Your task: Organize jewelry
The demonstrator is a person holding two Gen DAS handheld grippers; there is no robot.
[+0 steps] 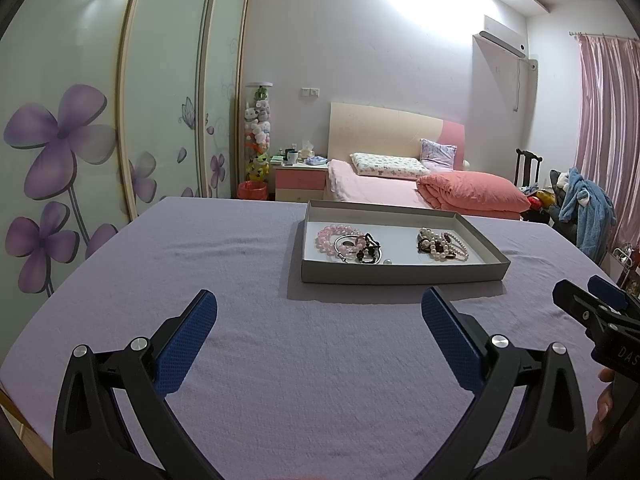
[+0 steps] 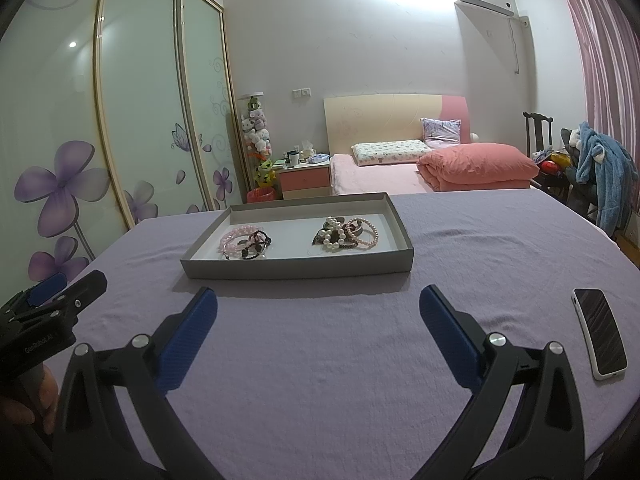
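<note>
A table covered in a lilac cloth (image 1: 248,320) fills the lower half of both views. On it, toward the far edge, sits a shallow grey tray (image 1: 404,270) with a white floor, and all the jewelry lies inside it in two clusters. The left cluster (image 1: 350,245) is a pink bead bracelet tangled with dark beads and a silver bangle; the right cluster (image 1: 442,245) is white pearl strands mixed with dark beads and a pale pink bracelet. The two clusters lie well apart, with bare tray floor between them. The left gripper (image 1: 319,320) hovers over the cloth on the near side of the tray, its blue-padded fingers spread wide and empty, the tray ahead and slightly to its right. The right gripper (image 2: 318,318) is likewise spread wide and empty, with the tray ahead and slightly to its left. A phone (image 2: 600,332) lies screen-up on the cloth just right of the right gripper.
</note>
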